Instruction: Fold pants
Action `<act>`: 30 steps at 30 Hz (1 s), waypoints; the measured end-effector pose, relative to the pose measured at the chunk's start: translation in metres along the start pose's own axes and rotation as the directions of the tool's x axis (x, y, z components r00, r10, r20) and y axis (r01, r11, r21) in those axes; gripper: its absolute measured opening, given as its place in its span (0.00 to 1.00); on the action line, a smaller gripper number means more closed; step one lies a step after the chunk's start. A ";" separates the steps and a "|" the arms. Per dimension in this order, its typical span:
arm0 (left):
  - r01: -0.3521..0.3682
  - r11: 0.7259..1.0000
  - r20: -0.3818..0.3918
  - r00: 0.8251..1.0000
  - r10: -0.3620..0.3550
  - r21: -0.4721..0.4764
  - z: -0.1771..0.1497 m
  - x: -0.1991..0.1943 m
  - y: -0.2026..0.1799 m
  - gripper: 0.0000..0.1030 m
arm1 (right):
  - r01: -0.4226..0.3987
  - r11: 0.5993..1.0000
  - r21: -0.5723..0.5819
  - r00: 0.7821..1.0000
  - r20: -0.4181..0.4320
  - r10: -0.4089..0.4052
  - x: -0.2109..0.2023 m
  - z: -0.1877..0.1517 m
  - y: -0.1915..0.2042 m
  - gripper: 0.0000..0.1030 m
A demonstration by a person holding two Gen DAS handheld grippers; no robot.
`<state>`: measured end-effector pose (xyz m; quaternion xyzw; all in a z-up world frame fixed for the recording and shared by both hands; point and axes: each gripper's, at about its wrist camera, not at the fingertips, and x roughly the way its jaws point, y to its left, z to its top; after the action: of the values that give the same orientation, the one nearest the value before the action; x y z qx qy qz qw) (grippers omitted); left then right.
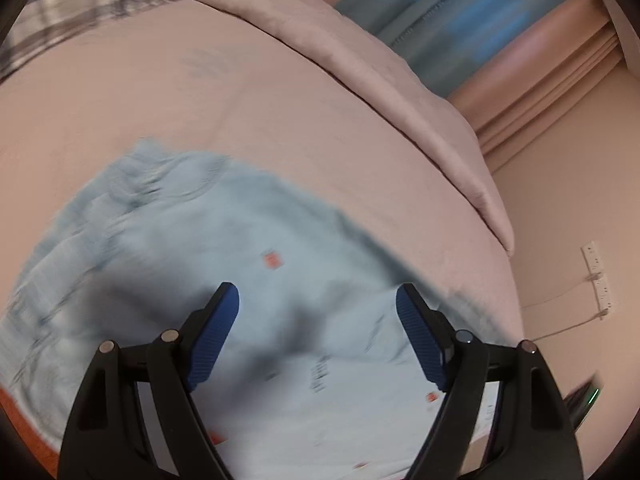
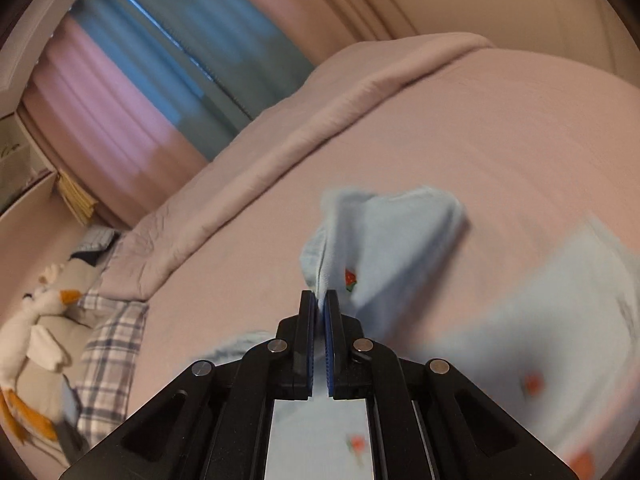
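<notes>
- Pinching a bunched edge of pale blue pants, the right claw has its blue pads pressed together on the cloth, which lifts in a peak above the pink bed.
- Below the left claw the same pants lie spread on the bed; this claw stands wide apart with nothing between its pads, so one side of the garment looks unheld.
- Risk: the right claw holds only a narrow pinch of gathered fabric. A quick pull could slide the cloth out, and the raised part would drop in a heap.
- Risk: with the left side free, dragging the held edge across may tow the whole garment over the sheet instead of folding it, leaving the fold crooked.
- Risk: several layers seem bunched at the pinch, though blur makes that uncertain. Laying them down that way would likely trap creases.
- Risk: both views are smeared, suggesting fast travel; a hasty drop could land the edge off line with the layer underneath.
- Near the pillow end sit a plaid pillow and a white stuffed goose, well apart from the pants and unlikely to interfere.
</notes>
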<state>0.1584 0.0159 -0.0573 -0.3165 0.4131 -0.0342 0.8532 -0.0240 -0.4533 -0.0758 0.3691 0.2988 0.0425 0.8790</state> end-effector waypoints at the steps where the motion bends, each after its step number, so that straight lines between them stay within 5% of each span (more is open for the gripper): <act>1: -0.013 1.000 -0.026 1.000 0.014 0.010 0.004 0.012 -0.011 0.78 | 0.023 1.000 0.004 1.000 -0.013 -0.023 0.011 -0.009 0.003 0.04; 3: -0.026 0.998 -0.049 0.998 0.028 0.054 0.007 0.030 -0.035 0.76 | 0.047 0.999 -0.013 0.997 -0.065 -0.048 0.012 -0.024 -0.005 0.04; 7: -0.020 0.997 -0.165 0.986 0.031 0.070 0.017 0.083 -0.063 0.75 | 0.094 0.994 -0.052 0.990 -0.102 -0.099 0.043 0.001 0.004 0.04; 9: -0.088 0.993 -0.228 0.968 0.103 0.073 0.015 0.111 -0.065 0.73 | 0.091 0.994 -0.059 0.989 -0.109 -0.097 0.050 0.003 0.009 0.04; 12: -0.137 0.988 -0.273 0.950 0.153 0.077 0.012 0.134 -0.055 0.40 | 0.103 0.992 -0.071 0.988 -0.112 -0.111 0.052 0.004 0.009 0.04; 13: -0.131 0.989 -0.265 0.953 0.144 0.066 0.012 0.136 -0.052 0.20 | 0.106 0.992 -0.074 0.987 -0.113 -0.114 0.049 0.003 0.008 0.04; 16: -0.100 0.994 -0.204 0.973 0.105 0.037 0.007 0.118 -0.047 0.08 | 0.115 0.990 -0.081 0.985 -0.121 -0.124 0.054 -0.006 0.013 0.04; 20: -0.044 0.993 -0.014 0.999 0.046 0.108 -0.013 0.041 -0.063 0.08 | 0.133 0.986 -0.096 0.983 -0.113 -0.144 0.058 -0.006 0.022 0.04; 22: -0.003 0.983 0.096 0.995 -0.015 0.184 -0.036 -0.008 -0.071 0.08 | 0.121 0.987 -0.103 0.986 -0.102 -0.132 0.053 -0.006 0.024 0.04; 26: 0.036 0.981 0.116 0.992 -0.059 0.190 -0.081 -0.050 -0.056 0.07 | 0.149 0.982 -0.118 0.985 -0.066 -0.157 0.042 -0.004 0.025 0.04; 30: -0.032 0.981 0.107 0.994 0.012 0.192 -0.122 -0.049 -0.034 0.08 | 0.170 0.977 -0.130 0.982 -0.059 -0.179 0.040 -0.009 0.023 0.04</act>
<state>0.0447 -0.0581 -0.0608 -0.2290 0.3658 -0.0479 0.9008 0.0067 -0.4192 -0.0846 0.2840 0.3578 -0.0033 0.8896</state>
